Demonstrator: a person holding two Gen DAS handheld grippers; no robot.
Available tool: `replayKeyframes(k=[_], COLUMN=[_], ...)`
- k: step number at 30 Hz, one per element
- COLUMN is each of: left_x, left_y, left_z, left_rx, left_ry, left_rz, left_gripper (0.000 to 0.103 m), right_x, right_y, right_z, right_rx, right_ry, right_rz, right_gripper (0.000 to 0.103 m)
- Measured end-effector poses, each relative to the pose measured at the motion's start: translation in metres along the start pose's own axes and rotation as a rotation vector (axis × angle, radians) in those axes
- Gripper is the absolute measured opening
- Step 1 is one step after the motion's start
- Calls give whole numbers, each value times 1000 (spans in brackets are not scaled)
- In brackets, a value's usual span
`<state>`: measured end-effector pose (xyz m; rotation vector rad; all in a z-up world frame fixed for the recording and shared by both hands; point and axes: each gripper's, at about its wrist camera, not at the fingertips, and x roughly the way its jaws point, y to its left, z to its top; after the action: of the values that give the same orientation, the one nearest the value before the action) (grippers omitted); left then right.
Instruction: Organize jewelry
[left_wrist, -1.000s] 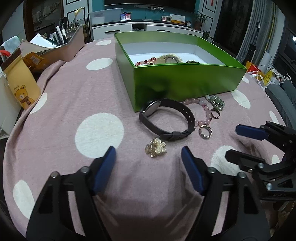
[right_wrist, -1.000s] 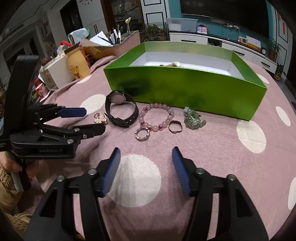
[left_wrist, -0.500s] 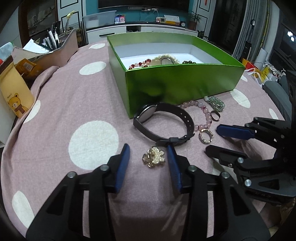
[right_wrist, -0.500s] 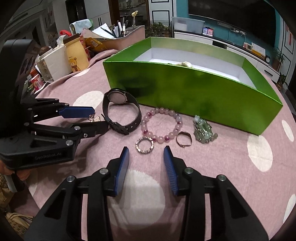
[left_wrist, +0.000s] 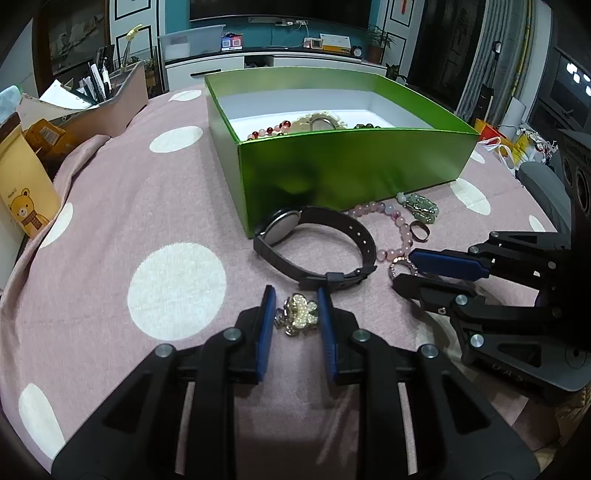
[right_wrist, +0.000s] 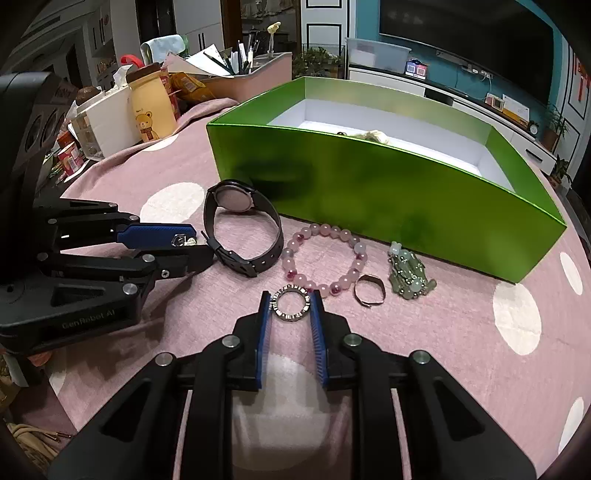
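Observation:
My left gripper (left_wrist: 295, 314) is closed around a gold pearl brooch (left_wrist: 300, 313) lying on the pink dotted cloth. My right gripper (right_wrist: 291, 306) is closed around a silver ring bezel (right_wrist: 290, 305) on the cloth. A black watch (left_wrist: 314, 243) stands just beyond the brooch, also seen in the right wrist view (right_wrist: 240, 225). A pink bead bracelet (right_wrist: 325, 258), a thin ring (right_wrist: 369, 293) and a green jade charm (right_wrist: 408, 277) lie in front of the green box (left_wrist: 351, 170), which holds several pieces of jewelry.
A yellow bear container (left_wrist: 22, 192) and a pen holder with papers (left_wrist: 103, 96) stand at the left of the table. A white box (right_wrist: 107, 125) and snack packs sit beside them. The table edge curves close behind both grippers.
Both grippers moved forward and down and narrowed from wide open. The left now brackets the brooch and the right brackets the silver ring bezel.

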<state>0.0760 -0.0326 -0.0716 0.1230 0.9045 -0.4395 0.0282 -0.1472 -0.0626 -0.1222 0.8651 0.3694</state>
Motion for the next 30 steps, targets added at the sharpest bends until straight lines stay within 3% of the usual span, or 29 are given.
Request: replayKeyframes(k=[12, 30], left_x=[-14, -60], left_y=[2, -7], left_z=[0, 23], left_rx=[-47, -50], left_ry=[-2, -102], left_rz=[-10, -8], left_gripper=[19, 19], right_x=[-26, -69], right_y=[-15, -41], right_z=[-7, -3], right_rx=[70, 126], right_ry=[-53, -165], right_rz=[9, -28], right_gripper=[21, 21])
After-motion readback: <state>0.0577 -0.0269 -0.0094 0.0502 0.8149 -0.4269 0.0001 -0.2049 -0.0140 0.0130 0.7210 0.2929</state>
